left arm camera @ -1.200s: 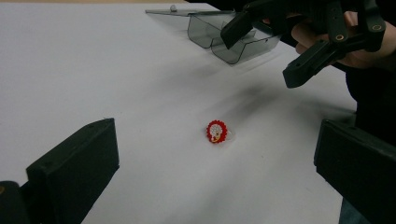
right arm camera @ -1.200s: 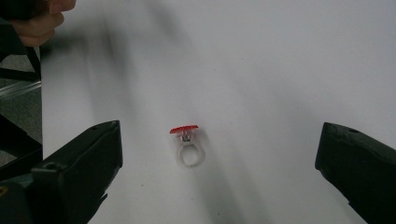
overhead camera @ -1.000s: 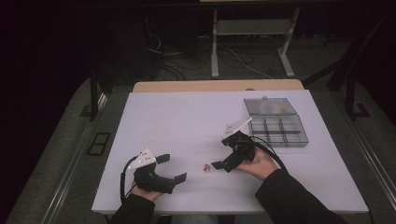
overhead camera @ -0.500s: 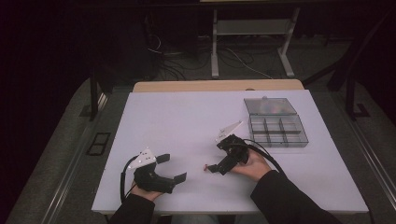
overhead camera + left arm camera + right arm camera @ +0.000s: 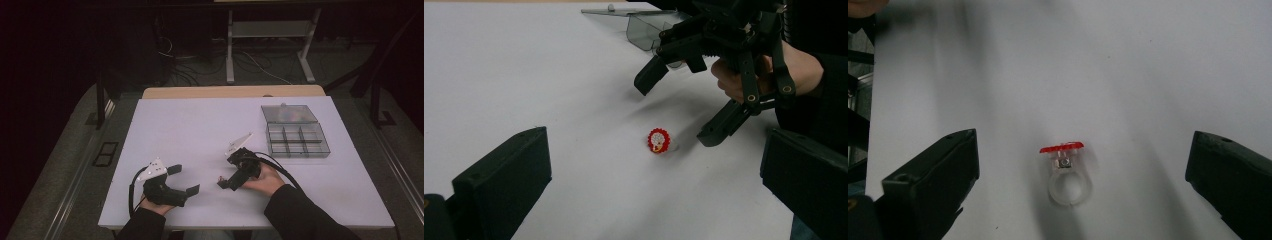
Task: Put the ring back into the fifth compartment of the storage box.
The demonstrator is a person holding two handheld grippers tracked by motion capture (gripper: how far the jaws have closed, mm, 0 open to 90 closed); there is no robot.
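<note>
One ring (image 5: 1066, 172), two open-jawed tools

— That small ring (image 5: 1068, 180) at the counter's six o'clock: clear glossy plastic band, red plastic top?

— Yes. The white counter (image 5: 200, 130) is smooth and matt; the grey compartment box (image 5: 296, 135) at two o'clock is translucent plastic.

— And the black tongs (image 5: 684, 107)?

— Matt plastic.

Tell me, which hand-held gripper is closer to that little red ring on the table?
Right. The right hand-held gripper hangs open just above the ring, jaws either side. The left hand-held gripper sits open farther off, to the ring's left, pointing toward it.
</note>
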